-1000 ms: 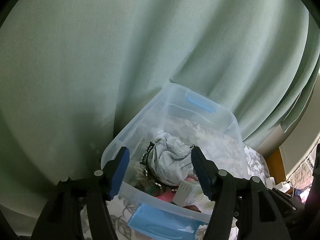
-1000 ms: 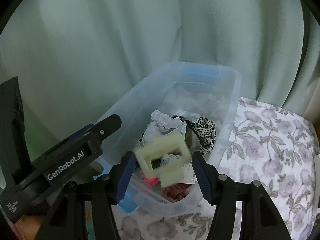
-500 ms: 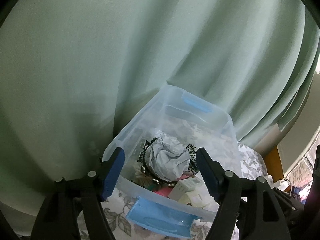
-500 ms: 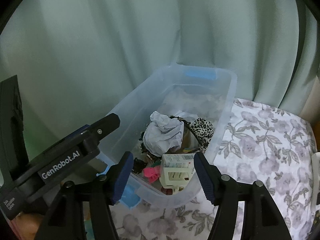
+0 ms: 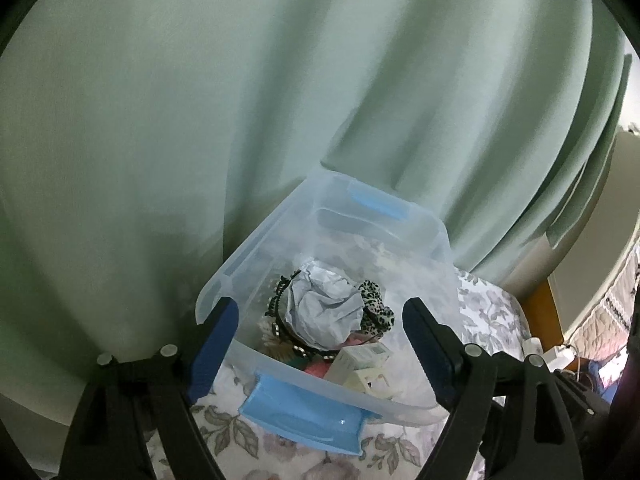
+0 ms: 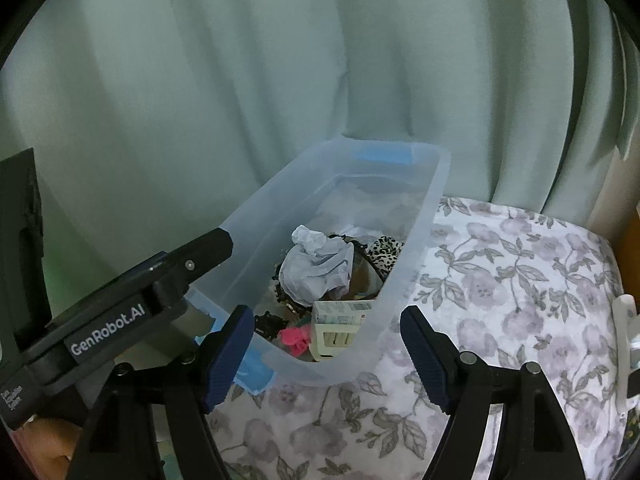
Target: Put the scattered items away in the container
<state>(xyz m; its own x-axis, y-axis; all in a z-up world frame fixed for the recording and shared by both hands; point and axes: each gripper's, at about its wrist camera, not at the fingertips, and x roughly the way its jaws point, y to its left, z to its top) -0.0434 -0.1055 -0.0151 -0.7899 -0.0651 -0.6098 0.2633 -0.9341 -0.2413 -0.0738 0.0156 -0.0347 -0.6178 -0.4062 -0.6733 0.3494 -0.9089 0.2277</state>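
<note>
Below 2 opening, empty claws [image 5: 320, 344] [image 6: 326, 354], the container [image 6: 424, 216] runs lengthwise toward the curtain [image 6: 240, 80].

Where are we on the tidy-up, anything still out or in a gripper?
Done: crumpled paper, leopard scrunchie, small box and pink clip lie in the bin. In hand: nothing; left gripper and right gripper are opening, empty. Left: no loose items show on the floral cover; beyond these views I can't tell.

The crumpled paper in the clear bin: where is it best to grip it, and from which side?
Grip the crumpled paper across its raised upper folds, coming from above through the bin's open top. It lies on top of the pile, while the walls block any sideways approach.
</note>
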